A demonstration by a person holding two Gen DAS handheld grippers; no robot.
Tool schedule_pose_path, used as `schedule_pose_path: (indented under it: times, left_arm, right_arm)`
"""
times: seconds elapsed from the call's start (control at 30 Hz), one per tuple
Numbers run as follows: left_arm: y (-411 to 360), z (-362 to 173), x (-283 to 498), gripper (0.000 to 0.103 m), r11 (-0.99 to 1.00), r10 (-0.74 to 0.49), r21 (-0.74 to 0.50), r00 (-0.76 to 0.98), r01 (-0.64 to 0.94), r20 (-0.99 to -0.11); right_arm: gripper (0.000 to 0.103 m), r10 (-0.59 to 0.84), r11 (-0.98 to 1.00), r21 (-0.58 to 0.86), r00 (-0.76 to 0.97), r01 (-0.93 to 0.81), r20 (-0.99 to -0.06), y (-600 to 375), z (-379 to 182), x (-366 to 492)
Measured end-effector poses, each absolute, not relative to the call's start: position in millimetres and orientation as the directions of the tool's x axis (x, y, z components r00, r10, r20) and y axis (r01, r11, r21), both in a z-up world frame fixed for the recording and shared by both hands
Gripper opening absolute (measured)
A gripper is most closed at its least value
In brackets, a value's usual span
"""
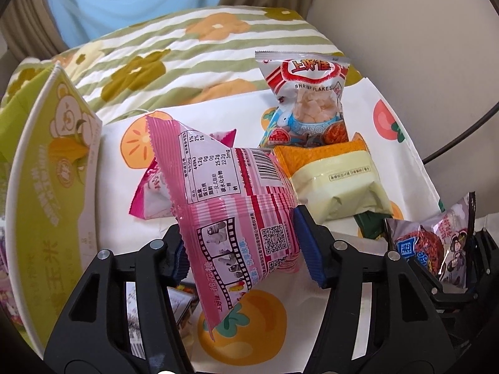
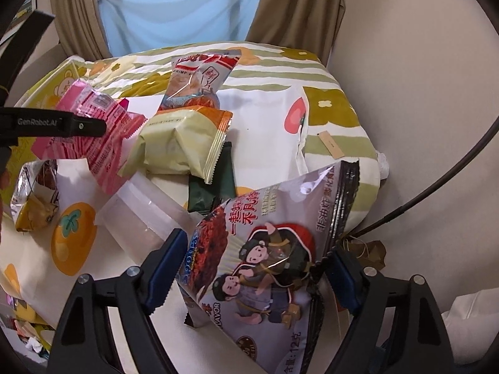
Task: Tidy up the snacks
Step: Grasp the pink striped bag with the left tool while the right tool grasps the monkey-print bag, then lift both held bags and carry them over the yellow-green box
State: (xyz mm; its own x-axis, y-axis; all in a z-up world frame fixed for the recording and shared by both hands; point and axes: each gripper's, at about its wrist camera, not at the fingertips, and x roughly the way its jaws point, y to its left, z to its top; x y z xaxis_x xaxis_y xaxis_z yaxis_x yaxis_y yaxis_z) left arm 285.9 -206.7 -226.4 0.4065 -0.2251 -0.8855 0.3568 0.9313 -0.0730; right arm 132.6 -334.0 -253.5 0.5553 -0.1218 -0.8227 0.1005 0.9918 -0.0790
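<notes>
**Both grippers hold snack bags above the persimmon-print cloth**

A white cloth printed with orange persimmons [image 1: 246, 327] spreads beneath both tools, laid over a quilt striped green and white with flower shapes [image 1: 174, 50]. To the left of the left gripper [image 1: 246, 255] stands a green and white corn-snack carton [image 1: 59, 168], its open top tilted toward the camera.

The left gripper pinches a pink snack bag [image 1: 230, 193] between its blue pads, gripping the lower half so the nutrition table and barcode rise ahead of the fingers. The right gripper [image 2: 252, 271] clamps a grey-lilac bag printed with cartoon figures [image 2: 268, 261], which stands tilted between its pads.

Ahead of the left gripper, a shrimp flakes bag [image 1: 308, 99] stands upright, and just before it lies a pale yellow and orange packet [image 1: 340, 177]. Ahead of the right gripper, a dark green packet [image 2: 215, 184] lies partly under that yellow packet. A clear plastic container [image 2: 146, 215] lies ahead and to the left of the right gripper's left finger, with a crumpled foil wrapper [image 2: 34, 193] farther left.
</notes>
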Motion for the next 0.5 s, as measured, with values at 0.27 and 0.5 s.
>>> schedule_pose_path:
  times: [0.27,0.5]
  left_arm:
    - [-204.5,-211.0,269.8,0.056,0.936,-0.22,-0.064,0.433,0.346,-0.874]
    - [-197.1,-180.9,251.4,0.056,0.941,-0.234,-0.074,0.478,0.329,-0.847]
  right_arm:
    - [0.062,-0.122,0.992,-0.093,0.547,0.08,-0.828,-332.4,-252.8,126.5]
    - [0.061,-0.109,0.993,-0.065,0.584,0.097,-0.804,-335.8,-228.2,115.3]
